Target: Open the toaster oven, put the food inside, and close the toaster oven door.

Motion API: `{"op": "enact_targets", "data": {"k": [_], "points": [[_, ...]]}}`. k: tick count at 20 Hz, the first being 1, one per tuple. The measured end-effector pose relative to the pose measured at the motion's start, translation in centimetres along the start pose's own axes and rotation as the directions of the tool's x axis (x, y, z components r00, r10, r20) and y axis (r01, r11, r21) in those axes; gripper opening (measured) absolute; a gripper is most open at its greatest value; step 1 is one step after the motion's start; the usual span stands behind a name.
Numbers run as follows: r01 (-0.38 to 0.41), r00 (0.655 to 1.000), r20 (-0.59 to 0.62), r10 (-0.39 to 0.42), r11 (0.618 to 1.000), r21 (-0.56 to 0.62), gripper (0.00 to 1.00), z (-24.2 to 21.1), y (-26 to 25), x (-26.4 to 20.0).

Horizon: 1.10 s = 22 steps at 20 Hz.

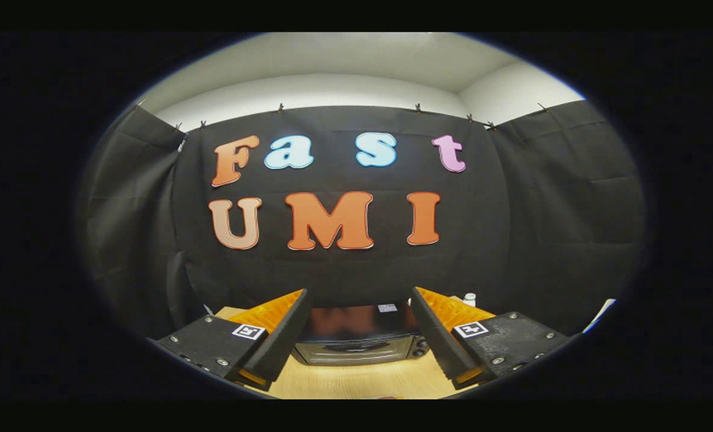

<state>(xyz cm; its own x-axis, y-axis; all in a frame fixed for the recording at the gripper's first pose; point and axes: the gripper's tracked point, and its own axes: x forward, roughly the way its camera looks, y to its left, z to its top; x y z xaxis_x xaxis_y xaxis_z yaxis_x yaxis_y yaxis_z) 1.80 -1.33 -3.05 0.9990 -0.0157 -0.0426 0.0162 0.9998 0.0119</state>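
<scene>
Hand-held gripper hangs wide open, gripping nothing, fingers spread above the pale wooden tabletop. Beyond them, framed by the gap, sits the toaster oven, door shut, against the black cloth wall.

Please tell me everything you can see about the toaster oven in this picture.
The toaster oven is a dark box with a glossy top and a silver-grey front. It stands upright on the light wooden table, against the black cloth wall. A small pale sticker sits near its top back edge, and dark knobs show at its right front. A dark handle crosses the front; the door looks closed. The open tool frames it between its fingers without touching it.
</scene>
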Motion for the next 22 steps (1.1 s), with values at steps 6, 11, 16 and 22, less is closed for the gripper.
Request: {"op": "enact_targets", "data": {"k": [6,11,16,22], "points": [[-0.009,0.998,-0.070,0.008,1.000,-0.011,0.99,-3.5,0.1,3.8],[-0.017,0.985,-0.171,0.012,1.000,-0.026,0.98,-8.3,0.3,8.0],[-0.030,0.955,-0.295,-0.006,0.993,-0.116,0.99,-15.3,0.3,12.0],[-0.078,0.902,-0.432,0.004,0.985,-0.154,0.99,-22.8,1.4,14.8]]}}
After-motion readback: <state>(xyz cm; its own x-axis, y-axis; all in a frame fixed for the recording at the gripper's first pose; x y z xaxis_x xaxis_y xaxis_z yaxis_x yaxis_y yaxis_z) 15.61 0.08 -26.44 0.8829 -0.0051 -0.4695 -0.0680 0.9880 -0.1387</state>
